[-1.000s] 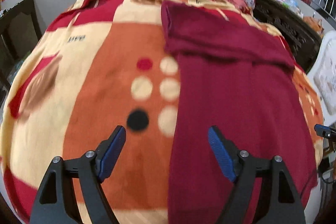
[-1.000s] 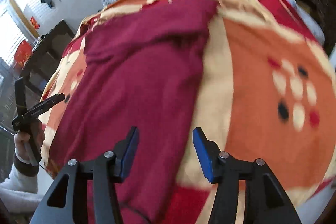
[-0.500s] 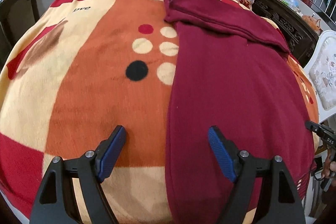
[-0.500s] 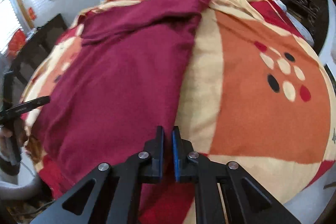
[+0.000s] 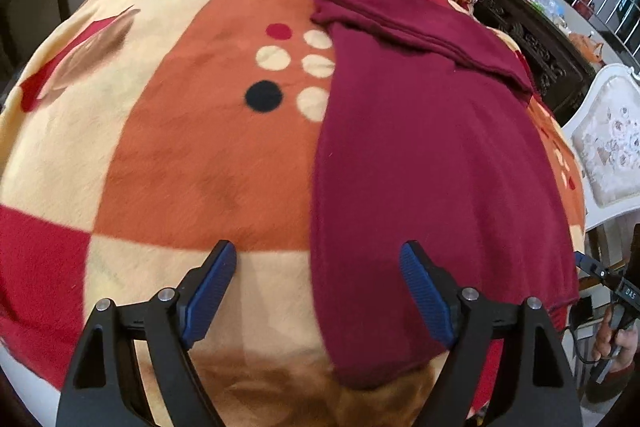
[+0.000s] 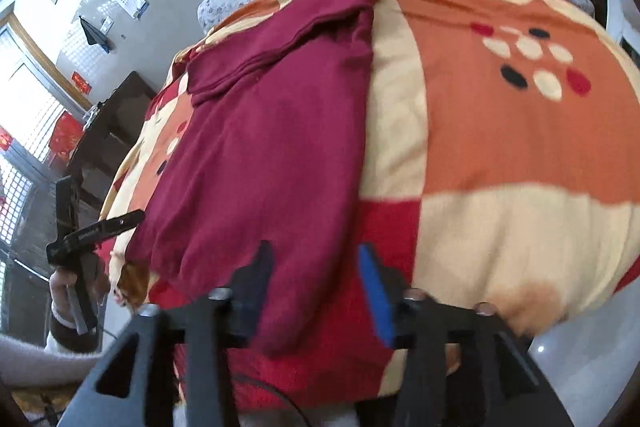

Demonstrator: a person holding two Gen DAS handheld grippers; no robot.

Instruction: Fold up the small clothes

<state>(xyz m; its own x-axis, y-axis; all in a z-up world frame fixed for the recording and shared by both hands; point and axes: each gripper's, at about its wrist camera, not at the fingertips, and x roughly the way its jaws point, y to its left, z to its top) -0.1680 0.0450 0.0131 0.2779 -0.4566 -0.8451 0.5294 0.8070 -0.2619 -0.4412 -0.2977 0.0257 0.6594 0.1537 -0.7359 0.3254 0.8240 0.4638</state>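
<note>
We see the dark red knit garment [image 5: 432, 155] lying flat on the bed's orange, cream and red patterned blanket [image 5: 192, 155]; our left gripper [image 5: 318, 291] and right gripper [image 6: 316, 287] hover released, their fingers grasping nothing.

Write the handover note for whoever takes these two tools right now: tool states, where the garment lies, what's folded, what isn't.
Left tool: open, empty, at the near end of the dark red knit garment, straddling its left edge.
Right tool: open, empty, over the garment's near hem.
Garment: lying long and flat on the orange, cream and red patterned blanket; its far end is already turned over into a doubled band.
Done: side and top folds, by the look of it.
Left: take the near hem and fold it up toward the far end, then smooth.
</note>
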